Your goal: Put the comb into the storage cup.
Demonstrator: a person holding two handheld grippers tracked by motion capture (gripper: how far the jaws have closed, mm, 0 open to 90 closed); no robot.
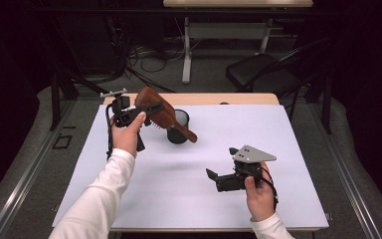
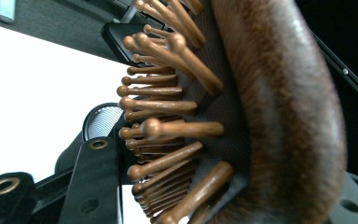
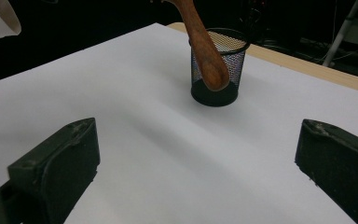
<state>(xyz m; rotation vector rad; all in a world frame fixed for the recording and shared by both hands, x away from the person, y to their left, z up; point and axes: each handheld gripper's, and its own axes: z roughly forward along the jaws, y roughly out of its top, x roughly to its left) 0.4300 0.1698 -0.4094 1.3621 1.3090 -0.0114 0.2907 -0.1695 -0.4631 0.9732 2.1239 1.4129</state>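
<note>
Left gripper (image 1: pixel 146 113): clamped on the wooden hairbrush (image 1: pixel 160 115), held aloft, handle dipping towards 4 o'clock across the mesh cup (image 1: pixel 179 128).
Right gripper (image 1: pixel 219 179): jaws spread wide, empty, at 5 o'clock from the cup.

I see a wooden hairbrush (image 2: pixel 279 116) with a glossy, grained brown back and smooth round-tipped wooden pins, a black wire-mesh metal pen cup (image 3: pixel 216 70), matt white paper sheet (image 1: pixel 204 189) over a pale wood table (image 1: pixel 258 98).
</note>
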